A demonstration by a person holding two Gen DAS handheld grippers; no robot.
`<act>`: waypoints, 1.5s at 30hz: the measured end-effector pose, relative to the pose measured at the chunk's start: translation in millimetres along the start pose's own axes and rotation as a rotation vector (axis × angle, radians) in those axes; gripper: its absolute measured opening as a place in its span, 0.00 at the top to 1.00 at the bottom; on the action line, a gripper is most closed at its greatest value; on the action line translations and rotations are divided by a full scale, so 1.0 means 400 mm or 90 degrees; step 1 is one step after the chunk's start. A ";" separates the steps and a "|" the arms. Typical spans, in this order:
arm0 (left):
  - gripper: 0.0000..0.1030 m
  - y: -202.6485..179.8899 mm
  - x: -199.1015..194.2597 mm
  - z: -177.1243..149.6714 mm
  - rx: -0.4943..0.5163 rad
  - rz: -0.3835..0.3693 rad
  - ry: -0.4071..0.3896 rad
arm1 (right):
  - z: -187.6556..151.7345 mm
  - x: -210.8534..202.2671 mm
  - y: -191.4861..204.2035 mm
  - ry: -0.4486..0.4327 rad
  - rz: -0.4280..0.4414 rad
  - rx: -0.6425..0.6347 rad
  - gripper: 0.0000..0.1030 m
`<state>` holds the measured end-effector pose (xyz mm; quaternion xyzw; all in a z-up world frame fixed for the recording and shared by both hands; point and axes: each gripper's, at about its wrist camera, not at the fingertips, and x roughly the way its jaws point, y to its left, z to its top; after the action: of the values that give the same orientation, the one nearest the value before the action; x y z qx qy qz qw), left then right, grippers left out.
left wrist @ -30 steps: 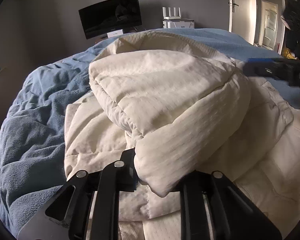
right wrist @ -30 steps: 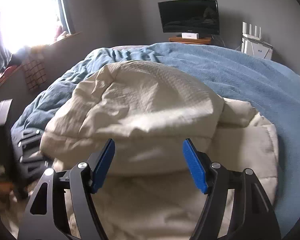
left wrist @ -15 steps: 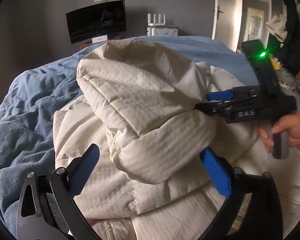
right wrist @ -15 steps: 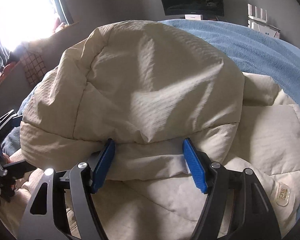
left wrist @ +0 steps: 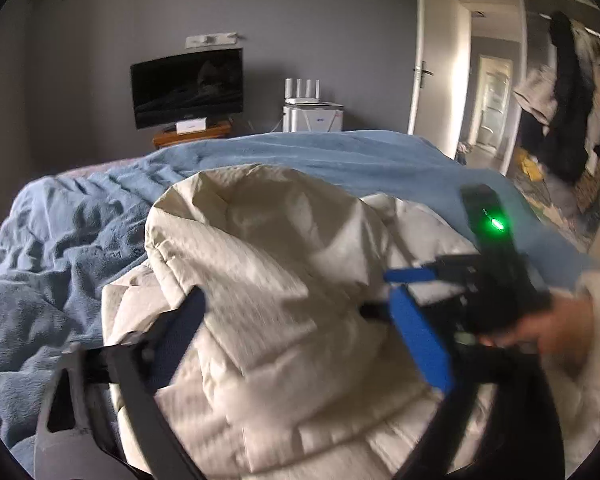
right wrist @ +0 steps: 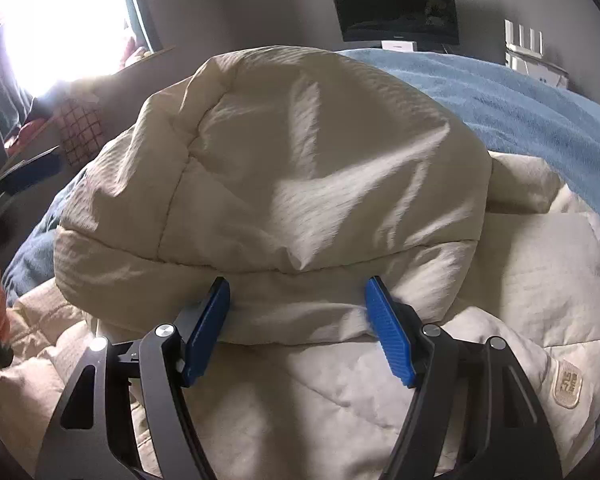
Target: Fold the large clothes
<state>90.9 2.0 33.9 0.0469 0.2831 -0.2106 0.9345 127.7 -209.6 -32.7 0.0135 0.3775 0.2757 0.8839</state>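
A large cream quilted coat (right wrist: 308,168), puffy and stitched into padded panels with a finely ribbed weave, lies heaped on a bed covered by a blue fleecy blanket (right wrist: 520,96). Its upper part is doubled over into a rounded hump on top of the flatter lower part, which bears a small pale rubbery badge (right wrist: 567,384) near the right edge.

The right gripper (right wrist: 298,328) has blue ribbed fingers (right wrist: 388,340) set wide at either side of the folded hem of the hump; the fabric bulges between them, but whether they pinch it cannot be told.

The left gripper (left wrist: 300,344), blurred, has its blue-padded fingers (left wrist: 420,344) closing, with a thick roll of the coat between them and not yet squeezed.

A dark curved monitor (left wrist: 188,88) stands against the grey wall beyond the bed.
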 end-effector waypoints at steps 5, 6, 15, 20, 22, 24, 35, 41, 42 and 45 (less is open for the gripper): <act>0.67 0.044 0.083 -0.042 -0.009 0.038 0.084 | -0.008 -0.001 0.006 -0.001 0.006 -0.013 0.35; 0.67 0.059 0.095 -0.059 -0.016 0.045 0.099 | -0.010 0.000 0.006 0.000 0.006 -0.014 0.35; 0.69 0.177 0.142 -0.143 -0.152 -0.014 0.155 | -0.022 0.015 0.036 0.014 -0.004 -0.055 0.35; 0.70 0.171 0.152 -0.159 -0.141 -0.010 0.170 | -0.037 0.035 0.041 0.025 -0.016 -0.063 0.35; 0.68 0.163 0.142 -0.159 -0.130 -0.008 0.164 | -0.044 0.041 0.045 0.028 -0.023 -0.076 0.35; 0.67 0.147 0.124 -0.160 -0.115 -0.005 0.160 | -0.054 0.044 0.036 0.025 -0.014 -0.079 0.35; 0.34 0.090 0.087 -0.158 -0.057 0.035 0.179 | -0.047 0.060 0.006 0.023 0.009 -0.053 0.35; 0.33 0.076 0.141 -0.186 -0.005 0.073 0.223 | -0.045 0.033 0.013 0.010 0.017 -0.055 0.33; 0.33 0.081 0.142 -0.187 -0.010 0.071 0.225 | -0.044 0.027 0.018 0.005 0.025 -0.057 0.31; 0.29 0.099 0.117 -0.171 -0.035 0.045 0.201 | -0.045 0.030 0.050 0.010 0.020 -0.095 0.30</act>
<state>107.8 34.8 -50.2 0.0637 0.4301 -0.1600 0.8862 112.7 -190.1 -48.9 -0.0489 0.3622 0.3171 0.8751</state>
